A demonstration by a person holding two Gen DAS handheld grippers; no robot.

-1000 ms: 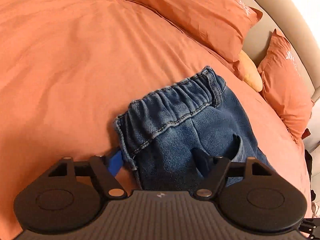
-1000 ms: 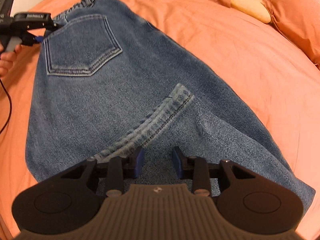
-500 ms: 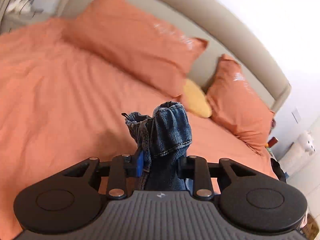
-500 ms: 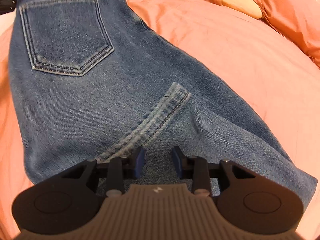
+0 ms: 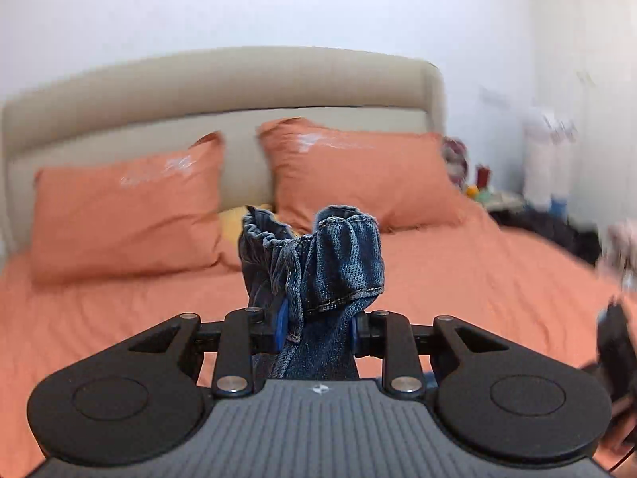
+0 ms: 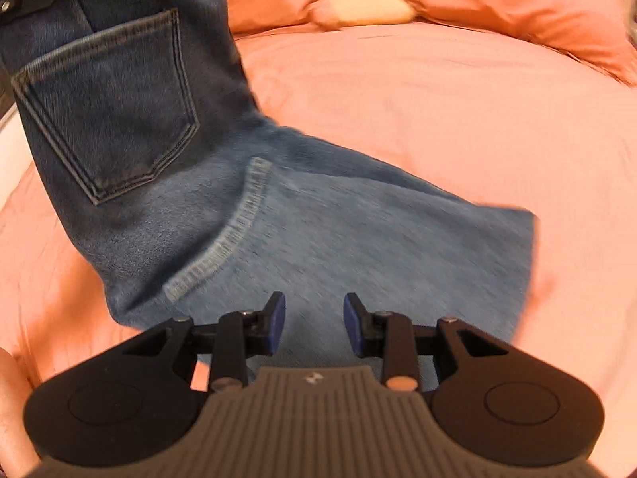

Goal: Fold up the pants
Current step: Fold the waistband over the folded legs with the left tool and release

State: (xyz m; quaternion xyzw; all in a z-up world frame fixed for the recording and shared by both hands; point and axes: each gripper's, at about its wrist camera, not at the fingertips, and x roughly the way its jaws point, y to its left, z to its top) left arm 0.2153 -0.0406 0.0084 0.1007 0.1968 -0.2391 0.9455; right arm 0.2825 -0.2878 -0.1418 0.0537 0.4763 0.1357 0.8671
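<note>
- Pants (image 6: 254,215): blue denim, long axis running from the raised waistband at upper left of the right wrist view down to the legs lying on the bed (image 6: 438,119). The back pocket (image 6: 111,107) faces the camera.
- Left gripper (image 5: 316,328): its jaws have just been closing; the fingers (image 5: 281,324) are clenched on the bunched elastic waistband (image 5: 338,255), held above the bed.
- Right gripper (image 6: 314,324): fingers (image 6: 274,320) stand apart over the leg fabric; whether they pinch it cannot be told.
- Surface: orange bedspread, two orange pillows (image 5: 127,215) against a beige headboard (image 5: 223,83), white wall behind.
- A cluttered nightstand (image 5: 497,195) stands beside the bed, blurred.
</note>
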